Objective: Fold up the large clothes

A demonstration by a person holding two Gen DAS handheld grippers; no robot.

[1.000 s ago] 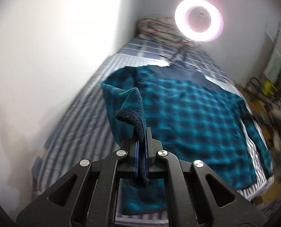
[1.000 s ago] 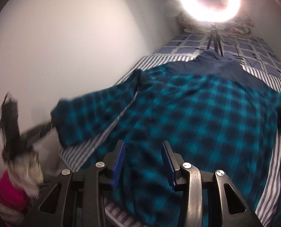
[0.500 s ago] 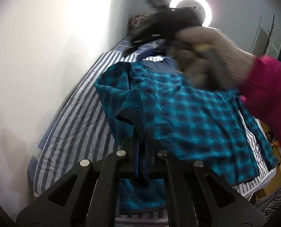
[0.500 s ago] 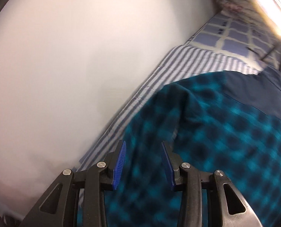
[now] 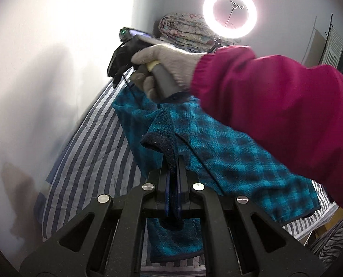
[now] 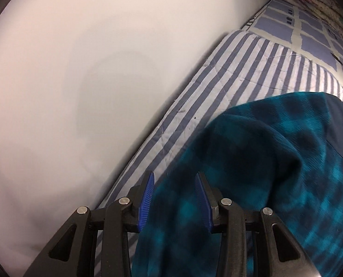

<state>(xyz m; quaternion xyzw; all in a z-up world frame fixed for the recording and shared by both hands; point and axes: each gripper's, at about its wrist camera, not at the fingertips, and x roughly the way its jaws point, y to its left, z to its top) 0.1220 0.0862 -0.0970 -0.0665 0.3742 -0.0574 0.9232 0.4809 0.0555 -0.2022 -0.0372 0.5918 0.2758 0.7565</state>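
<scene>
A teal-and-navy checked fleece shirt [image 5: 229,161] lies spread across a bed covered in a blue-and-white striped quilt [image 5: 86,161], filling the centre and lower right of the left wrist view. At bottom centre, the left tool [image 5: 173,168] is clenched on the shirt's dark-edged cuff [image 5: 160,140], which stands folded above its tips. Across the upper half reaches a magenta sleeve [image 5: 275,97] and a grey-gloved hand [image 5: 164,69] gripping the right tool [image 5: 116,69], which points down at the shirt's far edge near the white wall [image 5: 44,69]. In the right wrist view the right tool [image 6: 174,196] stands released, its blue ribbed pads [image 6: 146,198] apart over the blurred fleece, not pressing it. A glowing ring light [image 5: 229,12] shines at upper right above a rolled floral blanket [image 5: 183,27]
</scene>
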